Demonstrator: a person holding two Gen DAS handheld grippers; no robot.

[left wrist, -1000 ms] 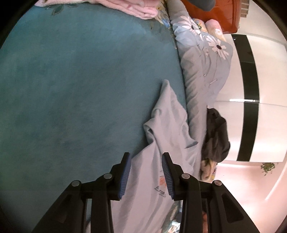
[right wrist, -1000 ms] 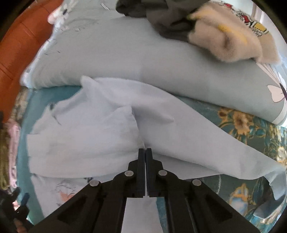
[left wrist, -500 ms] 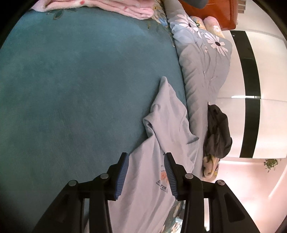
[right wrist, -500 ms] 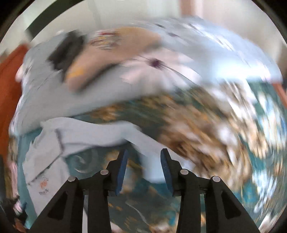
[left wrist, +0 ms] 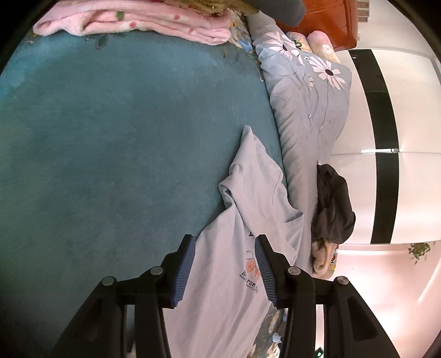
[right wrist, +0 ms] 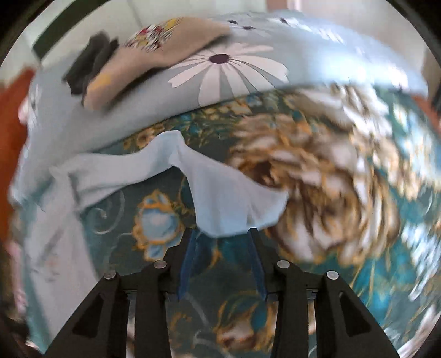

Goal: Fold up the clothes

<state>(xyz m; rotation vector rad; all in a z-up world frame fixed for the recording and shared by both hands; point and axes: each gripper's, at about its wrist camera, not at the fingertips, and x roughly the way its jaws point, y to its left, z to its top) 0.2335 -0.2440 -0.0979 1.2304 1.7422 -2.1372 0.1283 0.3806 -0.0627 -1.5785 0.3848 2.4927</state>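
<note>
The right hand-held gripper (right wrist: pixel 222 234), which a second ago was pinched shut on the pale blue shirt (right wrist: pixel 220 198), now stands with its fingers wide apart and nothing between them. It has swung away from the shirt's body: its view, much blurred, now looks over the floral bedspread (right wrist: pixel 330 179), with the free end of the shirt's sleeve lying just beyond the fingertips. Whether the tips touch the cloth cannot be told.

The left hand-held gripper (left wrist: pixel 224 247) is also wide, holding nothing, much as it was a second ago; it has drawn back a little, so more of the shirt (left wrist: pixel 256 198) and its printed logo (left wrist: pixel 249 271) shows between the blue pads (left wrist: pixel 183 271).

The shirt lies crumpled on the bed, partly on the teal blanket (left wrist: pixel 124 151) and partly on the floral bedspread, its far side against the grey quilt (left wrist: pixel 308 115) with white daisies. From the body at the left of the right wrist view, the sleeve trails out to the right across the bedspread.

On the quilt, farther off, lie a dark garment (left wrist: pixel 333 206) and a beige one (right wrist: pixel 154 55), touching each other. A folded pink blanket (left wrist: pixel 143 23) rests at the far edge of the teal blanket. There are no containers in view.
</note>
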